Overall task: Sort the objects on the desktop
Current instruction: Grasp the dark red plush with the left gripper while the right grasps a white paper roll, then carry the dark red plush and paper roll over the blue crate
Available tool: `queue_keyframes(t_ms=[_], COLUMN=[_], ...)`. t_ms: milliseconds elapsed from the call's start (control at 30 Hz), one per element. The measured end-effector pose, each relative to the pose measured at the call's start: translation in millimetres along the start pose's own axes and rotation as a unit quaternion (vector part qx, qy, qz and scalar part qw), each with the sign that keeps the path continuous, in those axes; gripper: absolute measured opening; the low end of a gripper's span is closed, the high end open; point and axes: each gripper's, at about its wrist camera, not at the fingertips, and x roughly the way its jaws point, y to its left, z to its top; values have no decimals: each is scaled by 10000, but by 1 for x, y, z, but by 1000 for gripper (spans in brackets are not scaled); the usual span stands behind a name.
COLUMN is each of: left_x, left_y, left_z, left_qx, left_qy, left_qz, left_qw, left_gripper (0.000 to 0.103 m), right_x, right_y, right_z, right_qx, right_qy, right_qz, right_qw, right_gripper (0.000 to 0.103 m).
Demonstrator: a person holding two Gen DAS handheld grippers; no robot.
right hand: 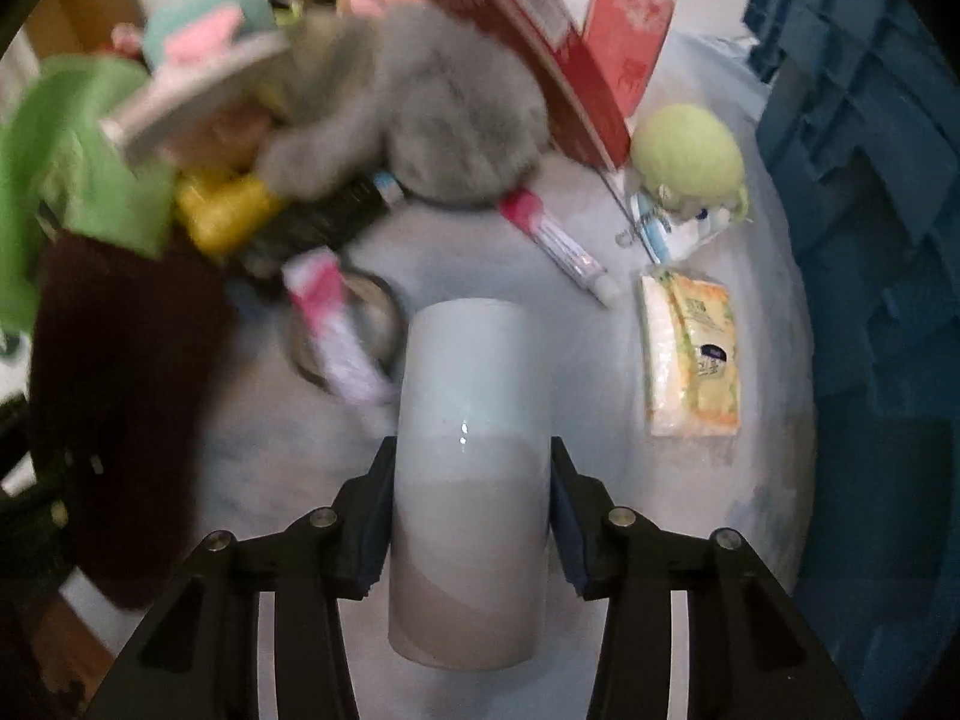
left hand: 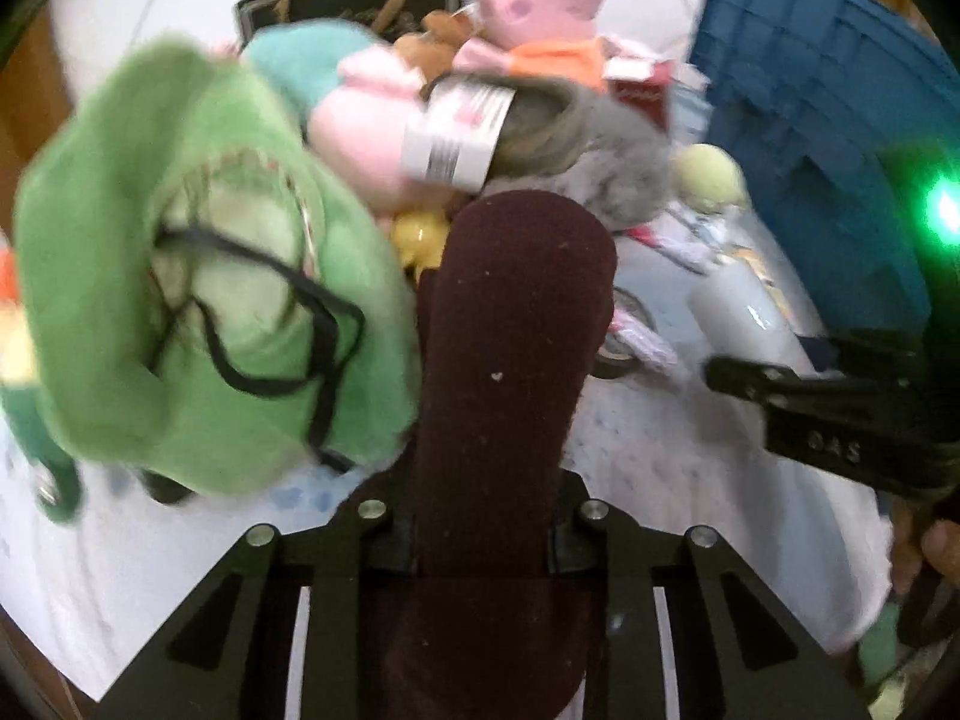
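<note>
Left gripper's (left hand: 480,540) fingertips hidden by dark red cloth (left hand: 510,360); green cloth (left hand: 198,300) at left blurred, cropped.

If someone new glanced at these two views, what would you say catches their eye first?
Probably the dark maroon sock, clamped upright in the left gripper and filling the middle of its view, with a bright green cloth beside it. In the other view, the right gripper holds a pale cylinder above the table, before a heap of plush toys.
</note>
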Motion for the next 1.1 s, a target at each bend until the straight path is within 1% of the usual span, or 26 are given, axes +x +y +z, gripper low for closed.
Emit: queue_keyframes(t_ms=[100, 133, 200, 233, 267, 333, 367, 400, 433, 533, 567, 600, 633, 700, 733, 767, 867, 933, 1000, 1100], left_x=[-26, -32, -48, -54, -63, -82, -94, -107, -112, -149, -159, -169, -182, -198, -208, -217, -238, -248, -251, -243], left_y=[3, 5, 6, 4, 1, -5, -10, -15, -22, -45, -59, -72, -90, -118, -139, -159, -211, -250, -279, -322], left_z=[8, 9, 12, 14, 16, 23, 28, 34, 41, 57, 65, 72, 78, 90, 97, 104, 120, 133, 142, 154], left_qx=[478, 557, 745, 876, 1005, 1120, 1129, 1108, 1109, 1069, 1048, 1044, 1046, 1065, 1084, 1107, 1177, 1213, 1279, 1448], left_qy=[-206, -285, -517, -642, -788, -1065, -1161, -1231, -1277, -1624, -1774, -1926, -2134, -2375, -2511, -2644, -2925, -3007, -3004, -2782], left_qz=[72, 74, 71, 101, 137, 147, 79, -59, -141, -471, -594, -695, -807, -967, -1092, -1162, -1252, -1333, -1355, -1391], left_qw=[9986, 9980, 9959, 9940, 9917, 9879, 9868, 9862, 9855, 9798, 9767, 9732, 9680, 9607, 9557, 9510, 9407, 9365, 9354, 9393], left_gripper=[26, 26, 26, 26, 26, 26, 26, 26, 26, 26, 26, 26, 26, 26, 26, 26, 26, 26, 26, 26], right_x=[-31, -40, -56, -67, -73, -94, -104, -115, -134, -199, -220, -250, -267, -303, -321, -338, -372, -388, -396, -404], right_y=[14, 19, 24, 32, 45, 53, 51, 50, 50, 41, 34, 24, 16, -7, -21, -37, -81, -116, -148, -191], right_z=[-2, -4, -11, -14, -20, -34, -39, -29, -30, -26, -26, -30, -32, -37, -41, -45, -53, -54, -51, -50], right_qx=[336, 409, 396, 318, 261, 258, 319, 387, 409, 295, 288, 291, 244, 237, 227, 226, 293, 372, 443, 556], right_qy=[-433, -599, -925, -1162, -1304, -1661, -1775, -1861, -1932, -2080, -2177, -2332, -2441, -2658, -2747, -2829, -2986, -3031, -3003, -2851], right_qz=[244, 289, 338, 298, 256, 129, 114, 95, 49, -223, -312, -393, -415, -555, -670, -772, -1023, -1147, -1253, -1411], right_qw=[9982, 9969, 9943, 9923, 9908, 9857, 9835, 9817, 9803, 9774, 9751, 9712, 9686, 9621, 9589, 9558, 9484, 9453, 9446, 9464], right_gripper=[45, 45, 45, 45, 45, 44, 45, 45, 45, 45, 45, 45, 45, 45, 45, 45, 45, 45, 45, 45])
